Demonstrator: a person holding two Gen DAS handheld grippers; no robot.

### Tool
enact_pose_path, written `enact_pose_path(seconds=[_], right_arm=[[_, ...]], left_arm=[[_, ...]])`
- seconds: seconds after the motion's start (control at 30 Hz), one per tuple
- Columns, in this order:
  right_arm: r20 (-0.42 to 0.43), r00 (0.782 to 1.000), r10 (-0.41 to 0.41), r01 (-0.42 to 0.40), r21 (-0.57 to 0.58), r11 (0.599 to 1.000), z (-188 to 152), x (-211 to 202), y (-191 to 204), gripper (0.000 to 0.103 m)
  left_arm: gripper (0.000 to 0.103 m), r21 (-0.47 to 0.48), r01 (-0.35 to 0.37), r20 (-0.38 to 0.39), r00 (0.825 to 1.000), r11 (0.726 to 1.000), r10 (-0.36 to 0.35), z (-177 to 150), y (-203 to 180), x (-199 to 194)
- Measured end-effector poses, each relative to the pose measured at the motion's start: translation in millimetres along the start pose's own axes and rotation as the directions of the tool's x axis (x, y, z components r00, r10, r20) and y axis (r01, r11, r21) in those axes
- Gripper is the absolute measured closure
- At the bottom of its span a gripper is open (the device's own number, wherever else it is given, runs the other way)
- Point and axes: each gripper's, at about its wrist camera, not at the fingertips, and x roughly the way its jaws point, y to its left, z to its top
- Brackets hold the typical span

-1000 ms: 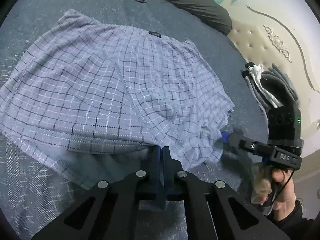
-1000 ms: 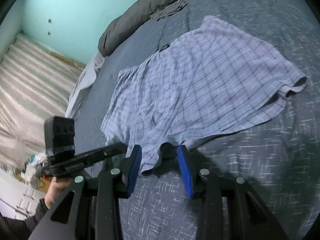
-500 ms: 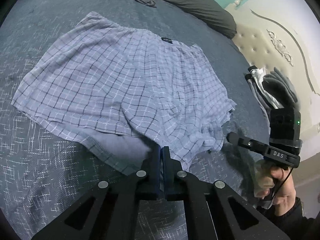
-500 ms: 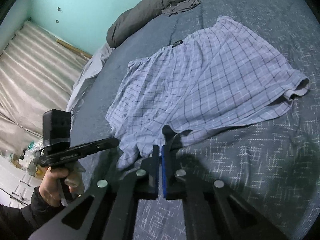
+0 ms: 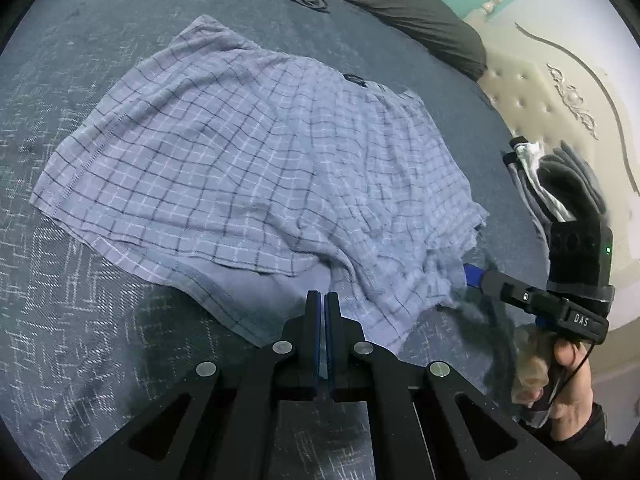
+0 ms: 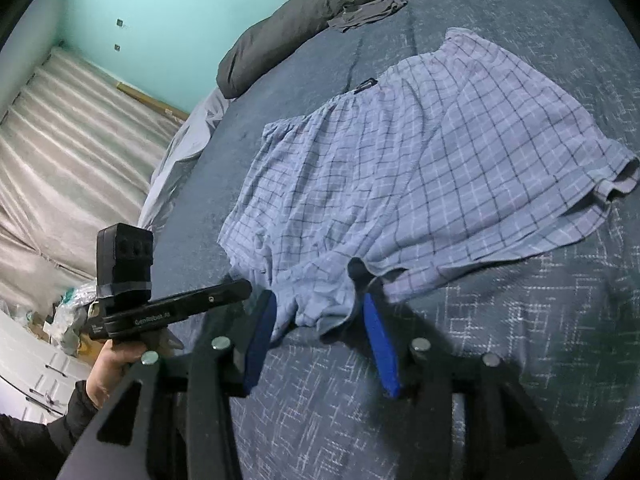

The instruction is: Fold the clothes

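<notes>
One checked shorts (image 5: 256, 168), two tongs (image 6: 316, 312) (image 5: 322, 300).

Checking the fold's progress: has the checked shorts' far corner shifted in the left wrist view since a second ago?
Yes. The checked shorts now sit further right in the frame, their far corner closer to the dark pillow.

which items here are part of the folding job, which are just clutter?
In play:
- plaid shorts, spread on the bed
- left gripper, shut at the shorts' near hem
- right gripper, jaws opening, hem corner between them

Lying about:
- dark duvet
- small dark garment
- stack of clothes by the headboard
</notes>
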Motion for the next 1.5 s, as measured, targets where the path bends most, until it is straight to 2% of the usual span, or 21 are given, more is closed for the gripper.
enact_pose_path(seconds=[0.1,0.2,0.27,0.43,0.57,0.8,0.87,0.9,0.93,1.3,1.37,1.43,1.5], right_arm=[[0.002,1.000,-0.004,0.004,0.011,1.000,0.7,1.3,-3.1,0.056],[-0.010,1.000,-0.020,0.020,-0.001,1.000,-0.1,5.3,-2.3,0.062],[-0.020,0.999,-0.028,0.027,-0.007,1.000,-1.2,7.6,-2.3,0.063],[-0.020,0.999,-0.026,0.026,0.000,1.000,-1.9,6.2,-5.4,0.063],[-0.021,1.000,-0.022,0.022,-0.004,1.000,-1.6,5.6,-4.5,0.063],[-0.018,1.000,-0.020,0.020,0.008,1.000,-1.7,4.4,-6.1,0.063],[-0.014,1.000,-0.020,0.020,0.009,1.000,-1.0,3.8,-5.9,0.063],[-0.012,1.000,-0.019,0.019,0.009,1.000,-0.8,3.6,-5.7,0.063],[-0.012,1.000,-0.019,0.019,0.009,1.000,-0.6,4.0,-5.5,0.063],[-0.020,1.000,-0.022,0.022,0.003,1.000,-1.2,5.7,-6.0,0.063],[-0.021,1.000,-0.023,0.023,0.003,1.000,-1.3,5.8,-6.3,0.063],[-0.021,1.000,-0.023,0.023,0.003,1.000,-0.9,5.7,-7.0,0.063],[-0.020,1.000,-0.023,0.023,0.002,1.000,-0.8,5.3,-7.2,0.063]], left_arm=[[0.100,-0.002,-0.016,0.006,1.000,1.000,0.016,4.2,2.0,4.6],[0.099,0.005,-0.051,0.009,0.999,0.999,0.051,7.1,5.4,9.8],[0.099,0.012,-0.081,0.008,0.997,0.997,0.081,9.1,8.6,13.0],[0.099,-0.028,-0.048,0.021,0.999,0.998,0.049,12.2,15.3,12.4],[0.100,-0.035,-0.048,0.039,0.998,0.998,0.050,14.0,17.1,7.4],[0.099,-0.116,-0.052,0.048,0.997,0.992,0.058,7.6,26.4,-3.8],[0.086,-0.133,-0.077,0.056,0.995,0.988,0.085,8.0,30.1,-6.0],[0.071,-0.141,-0.079,0.059,0.994,0.987,0.088,8.0,32.4,-7.0],[0.068,-0.161,-0.066,0.063,0.995,0.985,0.077,8.4,36.1,-7.0],[0.069,-0.215,-0.005,0.094,0.995,0.977,0.026,12.7,51.0,-8.1],[0.076,-0.221,0.006,0.097,0.995,0.975,0.015,12.8,51.8,-7.3],[0.095,-0.222,0.012,0.098,0.995,0.975,0.010,12.8,52.2,-7.1],[0.097,-0.221,0.016,0.102,0.995,0.975,0.007,12.8,51.1,-8.8]])
